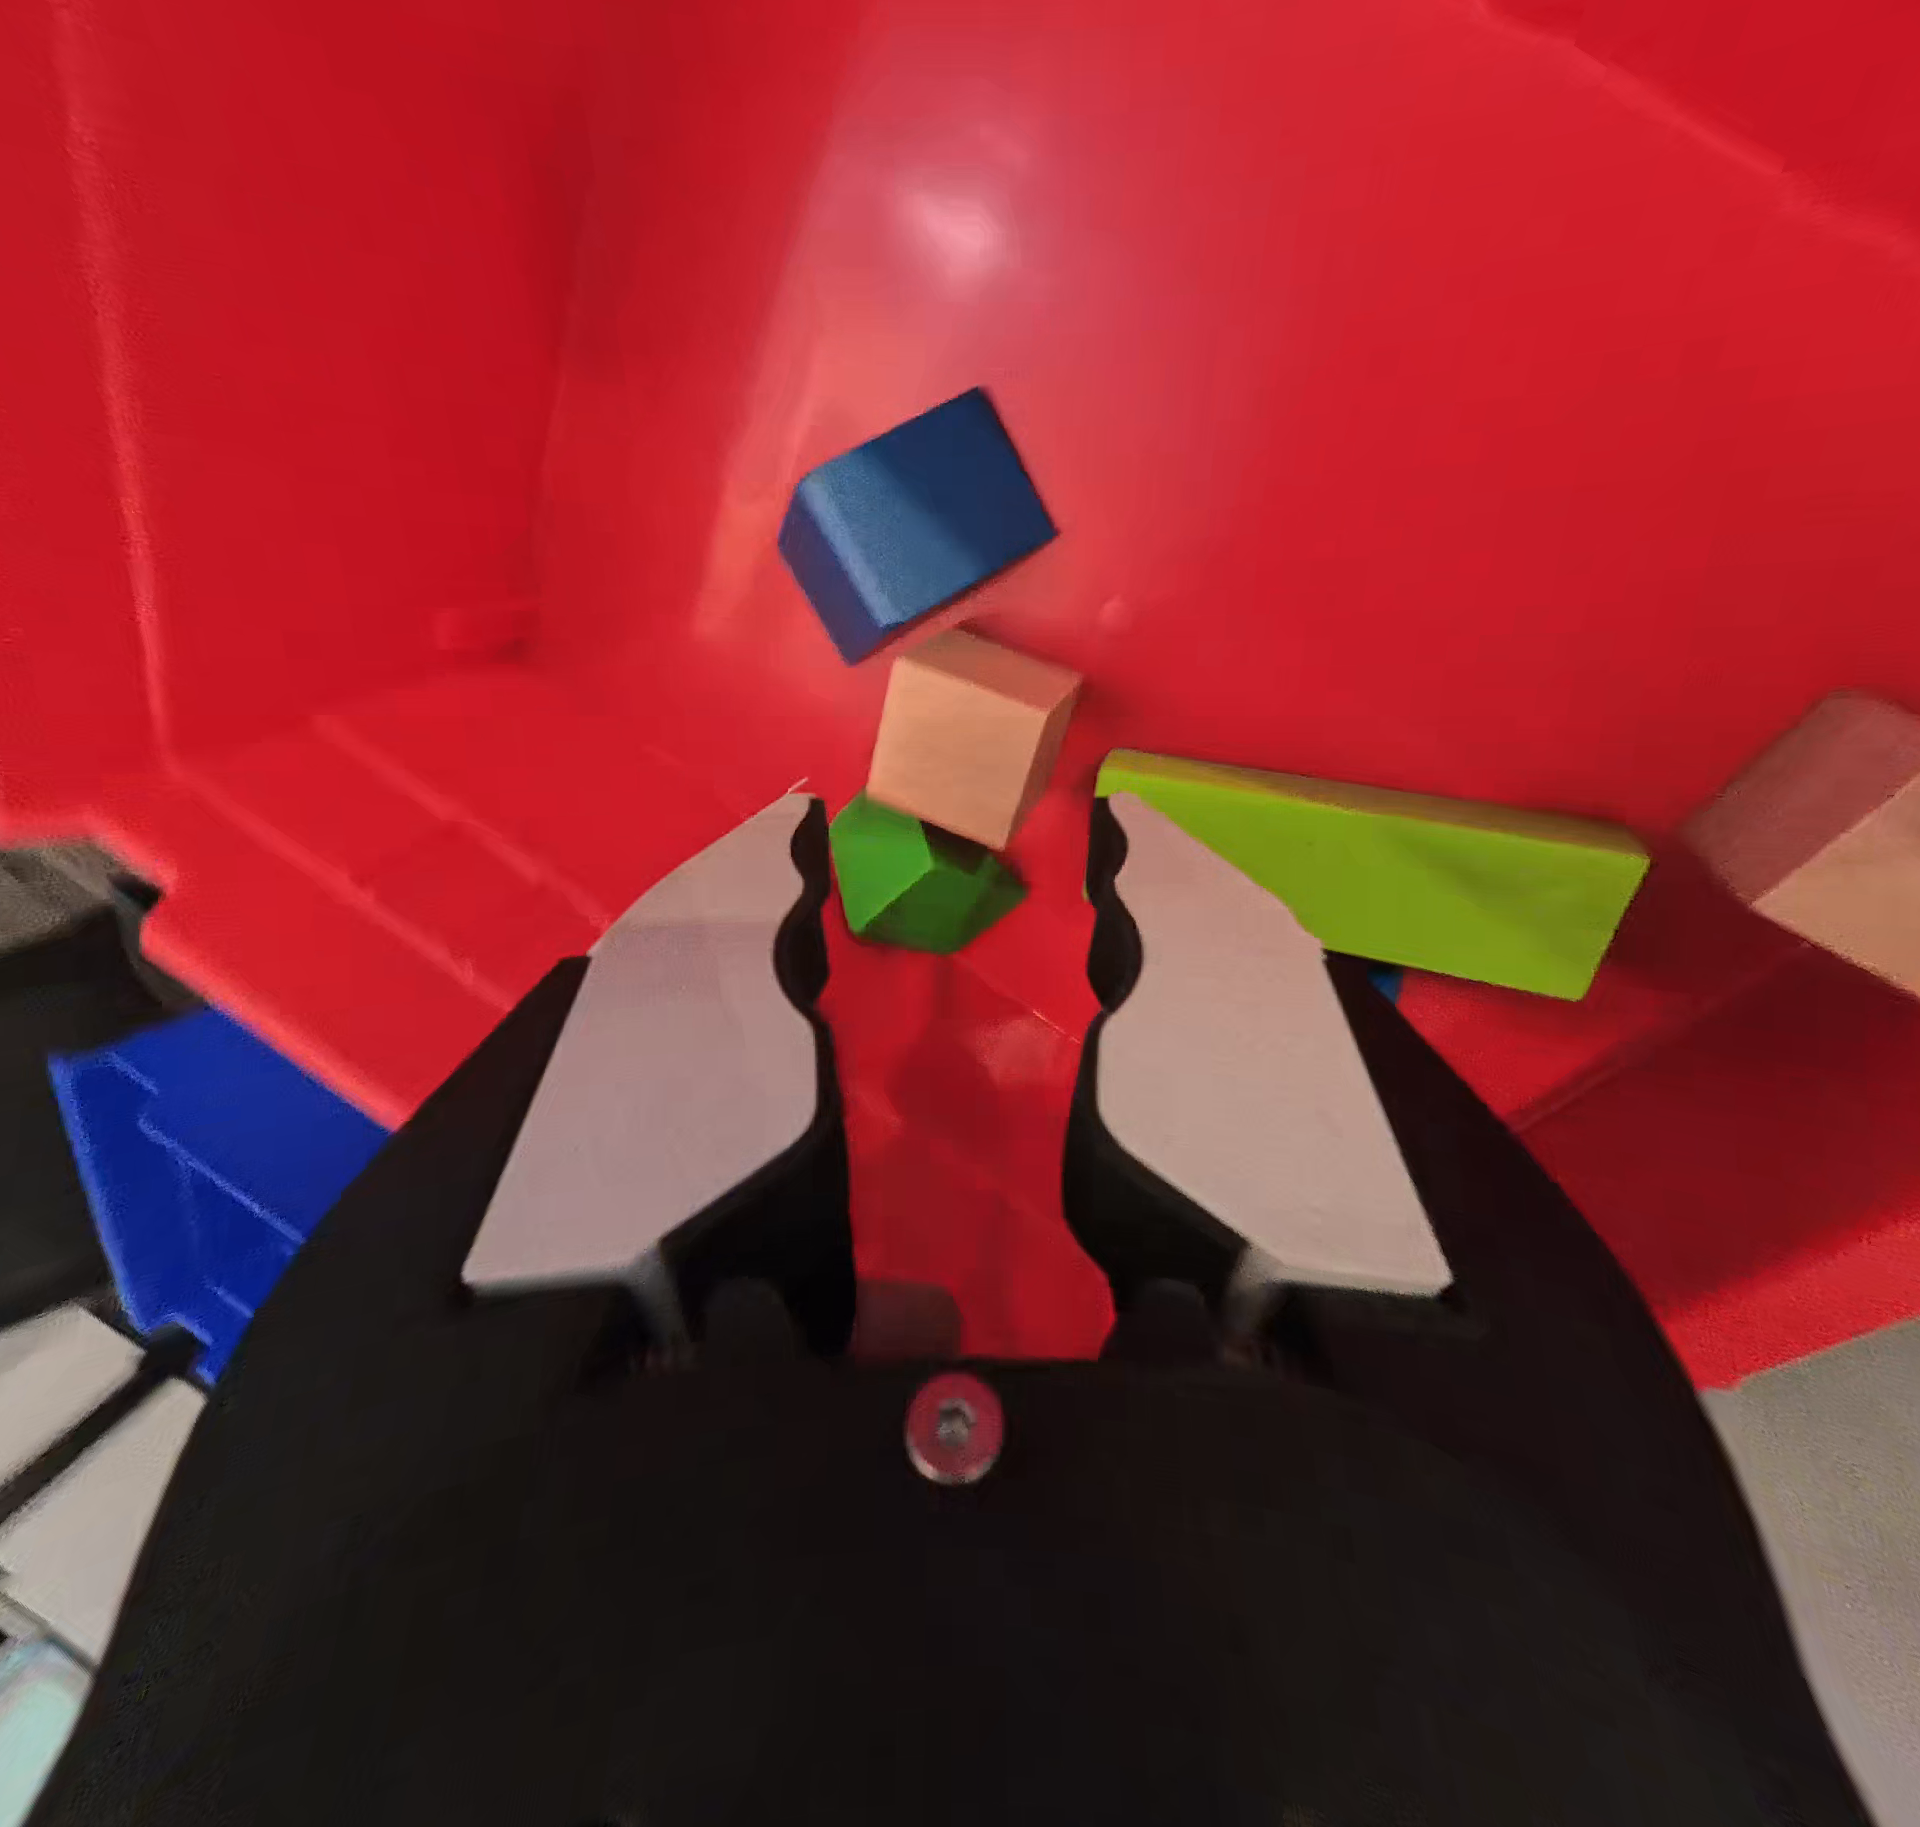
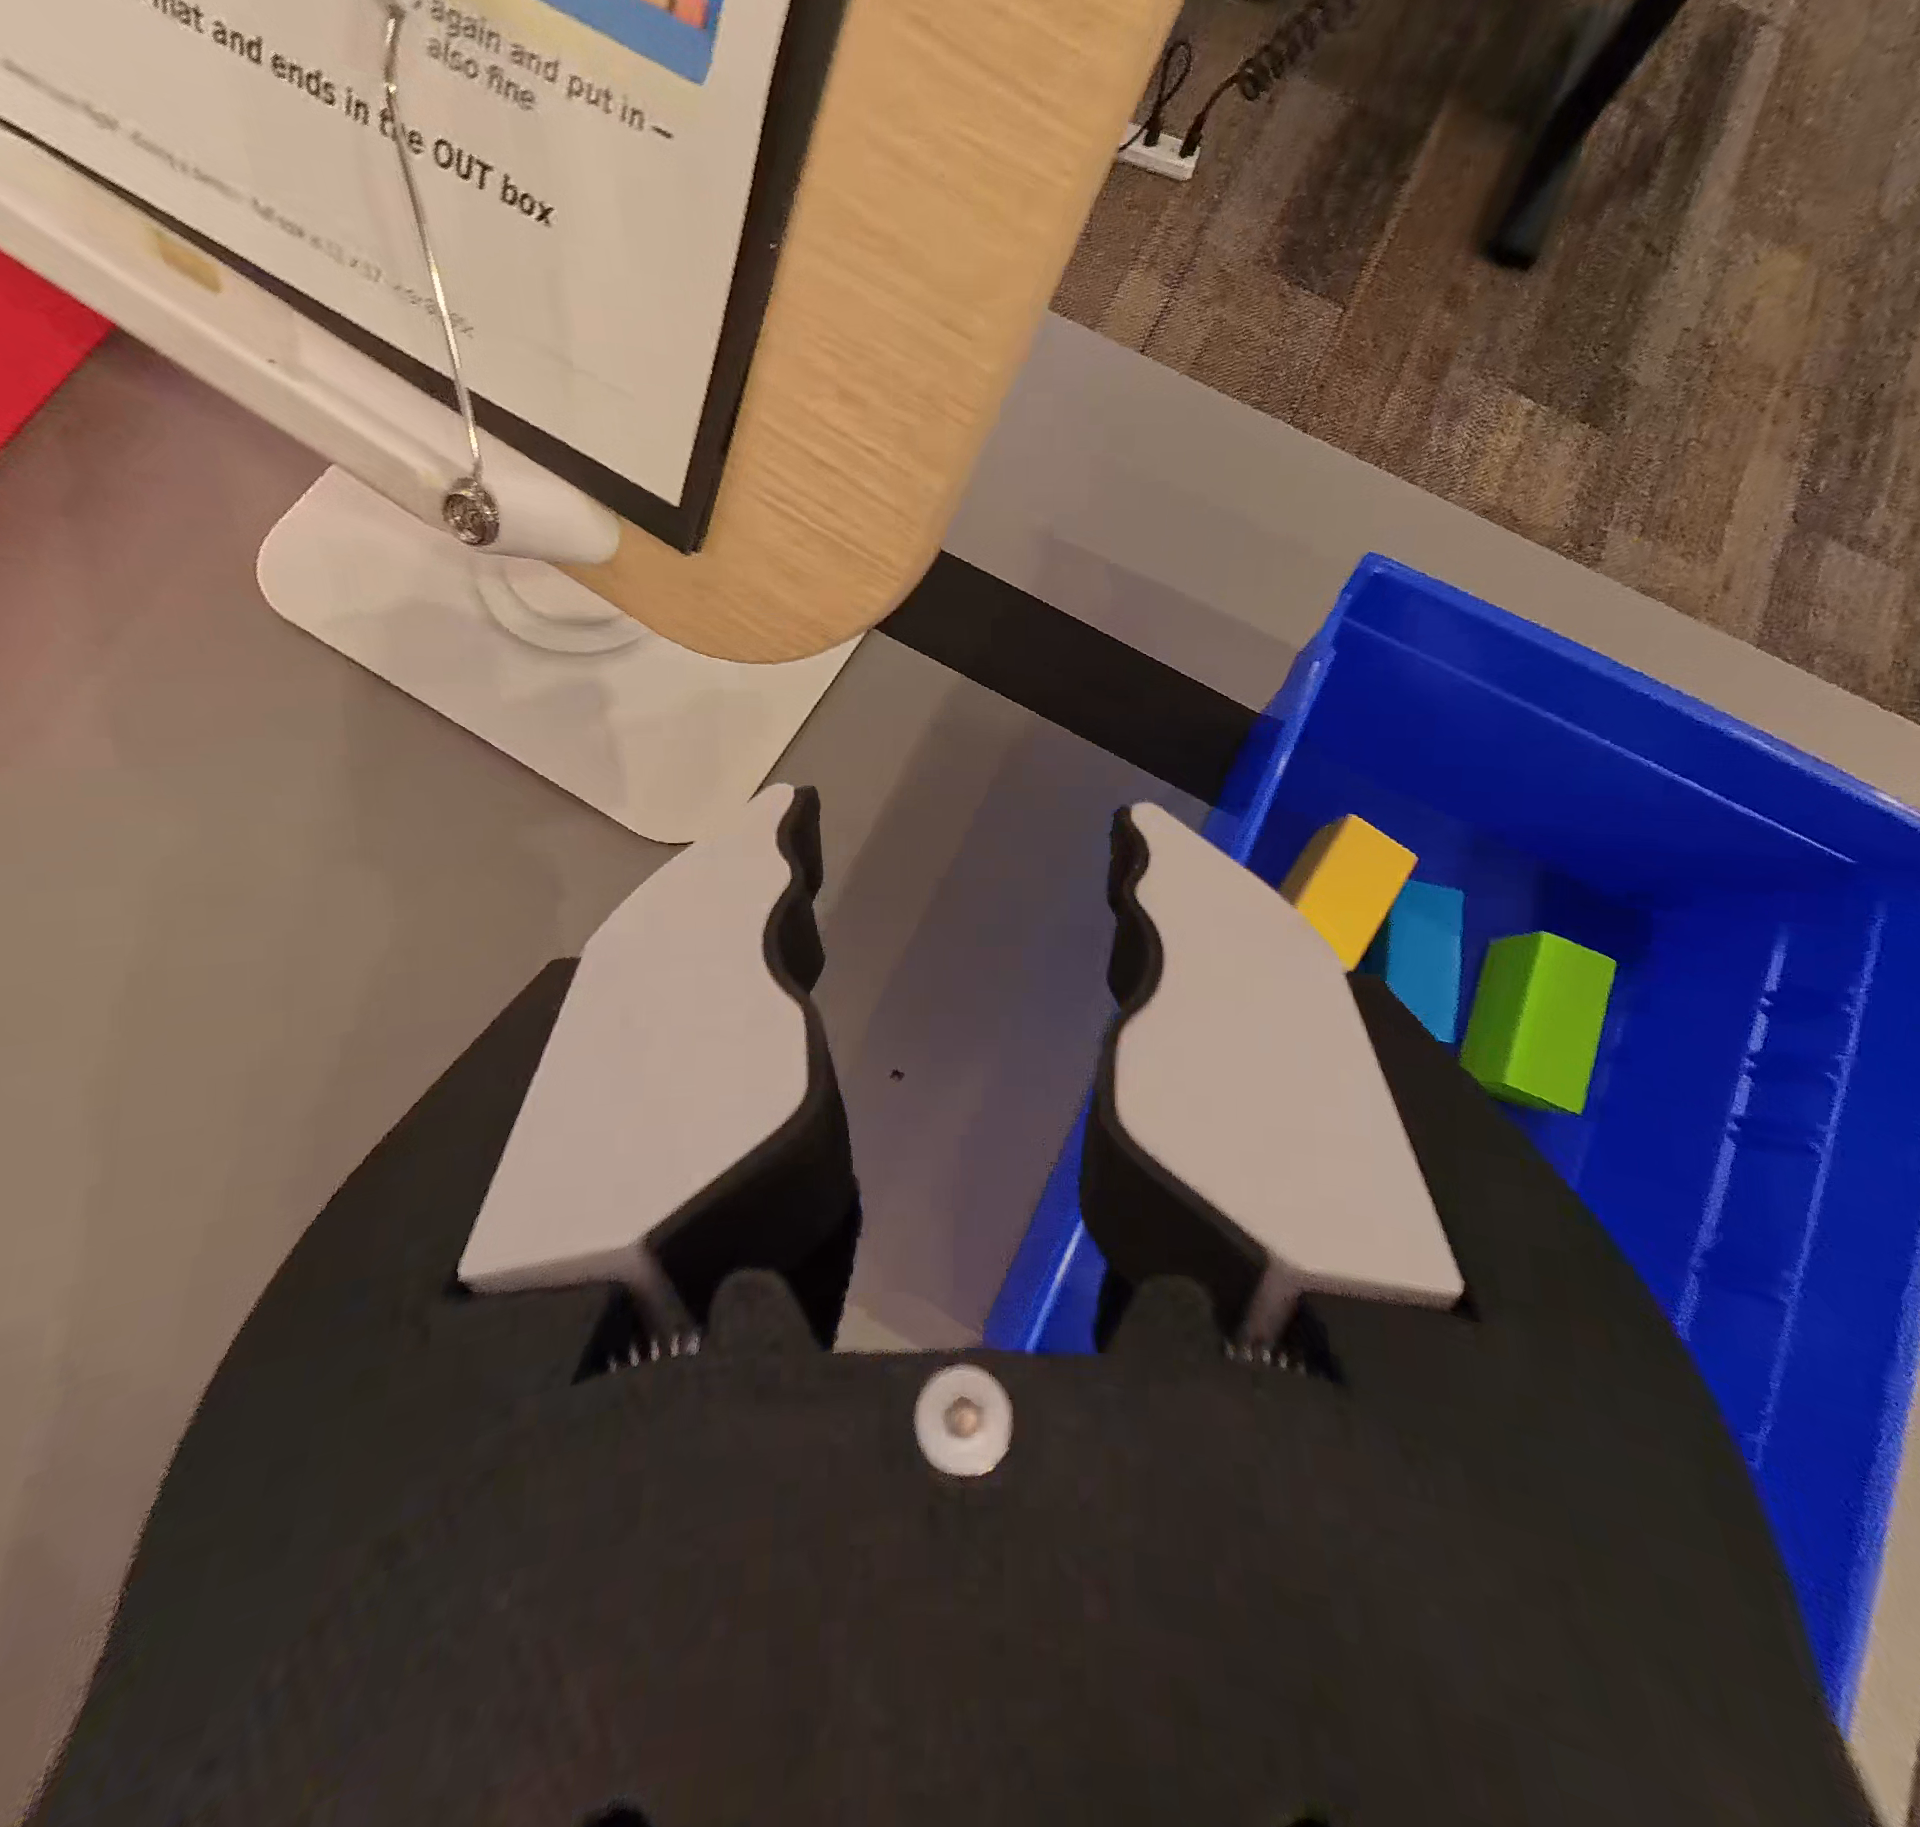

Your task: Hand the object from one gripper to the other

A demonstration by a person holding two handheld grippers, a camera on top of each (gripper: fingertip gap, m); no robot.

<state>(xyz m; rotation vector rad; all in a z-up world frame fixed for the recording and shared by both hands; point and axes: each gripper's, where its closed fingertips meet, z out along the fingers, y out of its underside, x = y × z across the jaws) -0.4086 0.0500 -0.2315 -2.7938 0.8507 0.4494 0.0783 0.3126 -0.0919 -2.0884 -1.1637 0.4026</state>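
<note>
The only writing I can see is printed text on a white sheet (image 2: 343, 115) clipped to a standing board (image 2: 935, 250) with a light wood edge, far left on the grey table (image 2: 208, 946); the sheet also carries a small picture of coloured shapes on blue. I see no brand marks on the blocks or bins.

My left gripper (image 1: 961, 847) reaches into the red bin (image 1: 416, 323) with its jaws spread and nothing clamped. Just beyond its fingertips lies a dark green block (image 1: 914, 884), close to the left finger but not pressed by either pad. A bare wooden cube (image 1: 971, 738) leans on it from the far side, and a dark blue block (image 1: 914, 520) sits tilted beyond that. A long lime-green block (image 1: 1455, 873) lies to the right, partly behind my right finger, with another wooden block (image 1: 1829, 842) at the right edge.

My right gripper (image 2: 966, 847) hangs released over bare table, gripping nothing. To its right stands a blue bin (image 2: 1662, 738) holding a yellow block (image 2: 1351, 884), a light blue block (image 2: 1429, 946) and a lime-green cube (image 2: 1538, 1019).
</note>
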